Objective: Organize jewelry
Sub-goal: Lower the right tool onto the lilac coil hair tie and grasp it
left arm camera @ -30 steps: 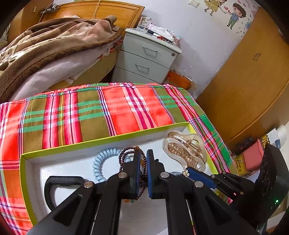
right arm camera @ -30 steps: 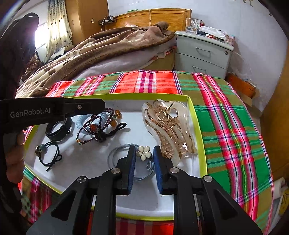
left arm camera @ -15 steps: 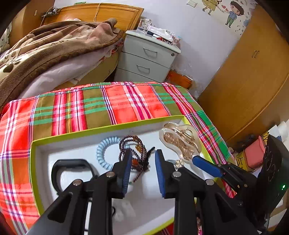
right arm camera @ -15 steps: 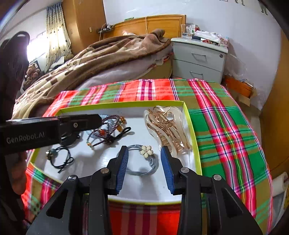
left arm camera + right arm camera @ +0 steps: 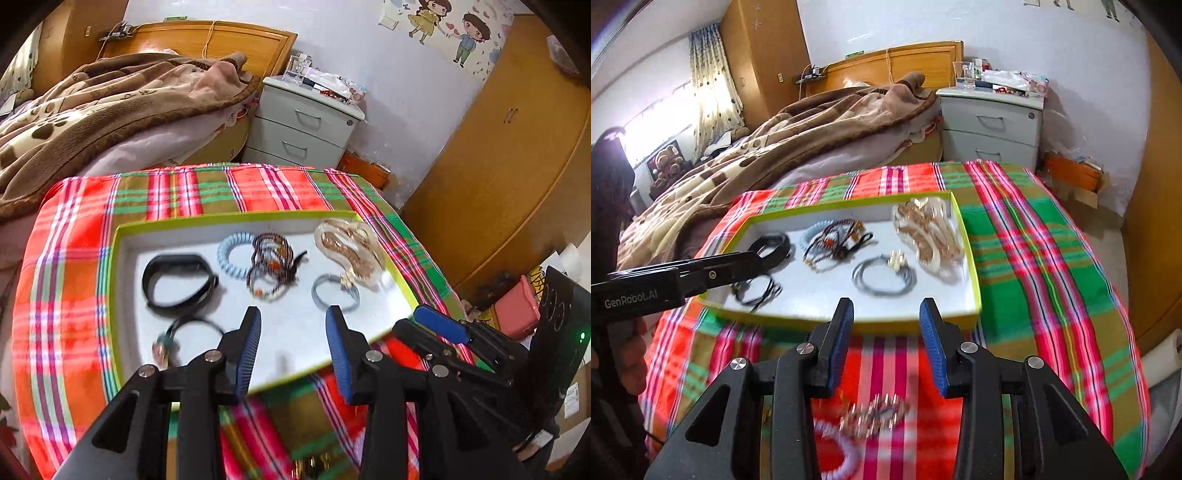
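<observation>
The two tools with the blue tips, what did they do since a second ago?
Both pulled back from the tray. The left tool let go of the dark bead bracelet and its jaws are opening, nothing between them. The right tool, which was narrowly closed around the grey flower hair tie, now stands open and empty. The clear hair claw and the other pieces stayed in place.

Bright window (image 5: pixel 661 114) daylight, motion-blurred foreground, fisheye bending and dark vignetted corners.
</observation>
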Motion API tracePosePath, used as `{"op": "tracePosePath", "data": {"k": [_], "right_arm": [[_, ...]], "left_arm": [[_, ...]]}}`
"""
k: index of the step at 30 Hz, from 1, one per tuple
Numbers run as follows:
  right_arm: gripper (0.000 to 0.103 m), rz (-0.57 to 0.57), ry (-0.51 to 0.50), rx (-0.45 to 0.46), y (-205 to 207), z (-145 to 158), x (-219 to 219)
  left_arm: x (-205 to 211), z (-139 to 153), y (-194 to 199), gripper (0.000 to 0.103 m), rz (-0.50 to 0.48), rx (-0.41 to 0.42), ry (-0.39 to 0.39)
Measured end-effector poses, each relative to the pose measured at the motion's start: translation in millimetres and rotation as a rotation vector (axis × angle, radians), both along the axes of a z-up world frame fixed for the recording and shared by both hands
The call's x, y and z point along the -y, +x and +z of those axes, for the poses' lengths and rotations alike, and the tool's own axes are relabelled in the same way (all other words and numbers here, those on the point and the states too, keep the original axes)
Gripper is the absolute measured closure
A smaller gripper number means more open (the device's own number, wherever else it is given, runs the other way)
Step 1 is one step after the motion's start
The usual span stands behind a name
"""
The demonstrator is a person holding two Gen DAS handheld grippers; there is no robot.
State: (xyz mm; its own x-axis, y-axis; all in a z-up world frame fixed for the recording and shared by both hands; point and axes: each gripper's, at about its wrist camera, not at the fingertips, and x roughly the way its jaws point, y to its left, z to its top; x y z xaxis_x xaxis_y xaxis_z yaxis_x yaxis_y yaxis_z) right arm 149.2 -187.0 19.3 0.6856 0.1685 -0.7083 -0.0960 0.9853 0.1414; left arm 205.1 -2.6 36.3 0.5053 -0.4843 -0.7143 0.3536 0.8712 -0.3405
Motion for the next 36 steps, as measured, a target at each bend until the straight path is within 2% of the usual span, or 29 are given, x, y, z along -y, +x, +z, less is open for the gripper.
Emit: {"op": "tracePosePath", "data": {"k": [6,10,19,30,31,34,36], "right_arm": [[0.065,0.005,0.022,-0.016,-33,-2,2],[0.065,-0.007,0.03,-0.068,-54,-16,1],[0.065,-0.009,0.072,-0.15,-70,-37,-8],[0.065,-0.021,-0.018,-0.156,-71,-41,-28],[0.066,-0.017,-0.029,-0.154,-71,-41,-29],[0.081,-0.01,-0.065,-0.15,-73,-42,-31],[0.085,0.0,-0.09,-0.145,-76,-42,-32]], "left_arm": [[-15,-3,-30,0.063,0.033,0.002,-0.018],[-24,-9,-48,0.061,0.044,-0.002,-0.022],[-44,-27,-81,0.06,0.068,-0.032,-0.037],[-55,-40,-99,0.056,0.084,-0.053,-0.062],[-56,-40,-100,0.055,0.082,-0.053,-0.069],[-57,-43,-100,0.054,0.087,-0.062,-0.071],[-57,-44,-99,0.054,0.092,-0.07,-0.072]]}}
